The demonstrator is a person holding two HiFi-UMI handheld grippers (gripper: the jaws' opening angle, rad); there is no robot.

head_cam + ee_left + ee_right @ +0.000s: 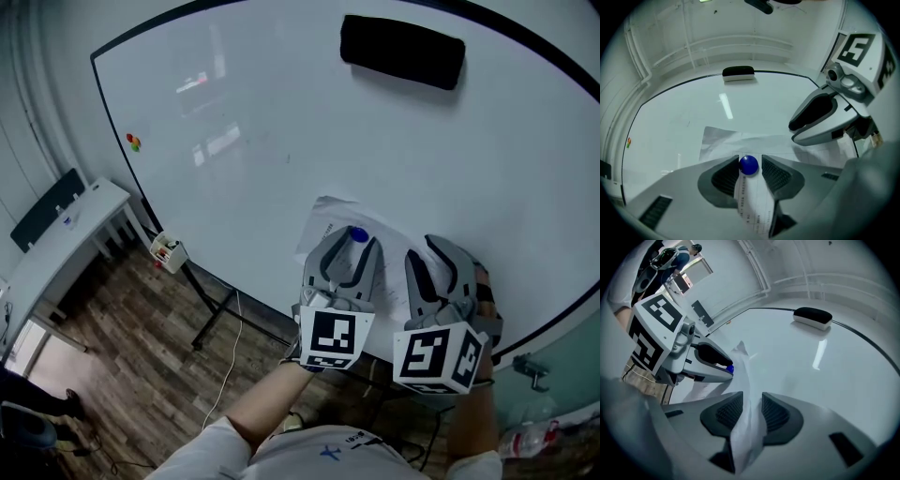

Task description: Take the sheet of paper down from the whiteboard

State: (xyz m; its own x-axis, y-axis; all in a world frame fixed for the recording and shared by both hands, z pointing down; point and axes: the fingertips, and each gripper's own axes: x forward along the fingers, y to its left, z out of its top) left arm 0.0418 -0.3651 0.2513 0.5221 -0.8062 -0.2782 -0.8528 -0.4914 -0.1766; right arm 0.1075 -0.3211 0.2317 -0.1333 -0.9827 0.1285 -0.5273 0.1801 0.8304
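A creased white sheet of paper point(323, 217) lies against the whiteboard point(281, 122), pinned by a round blue magnet point(357, 234). My left gripper point(354, 244) stands open with its jaws either side of that magnet point(748, 165); the magnet sits close to the left pad, with a small gap on the right. My right gripper point(431, 259) is just to its right, also open. In the right gripper view the lifted edge of the paper point(743, 369) runs between the right gripper's point(752, 405) spread pads without being pinched.
A black eraser point(403, 52) clings to the upper part of the board. Small red and green magnets point(134, 142) sit at its left edge, and a marker box point(168, 250) hangs at the lower left corner. A white table point(66, 244) stands to the left over wood flooring.
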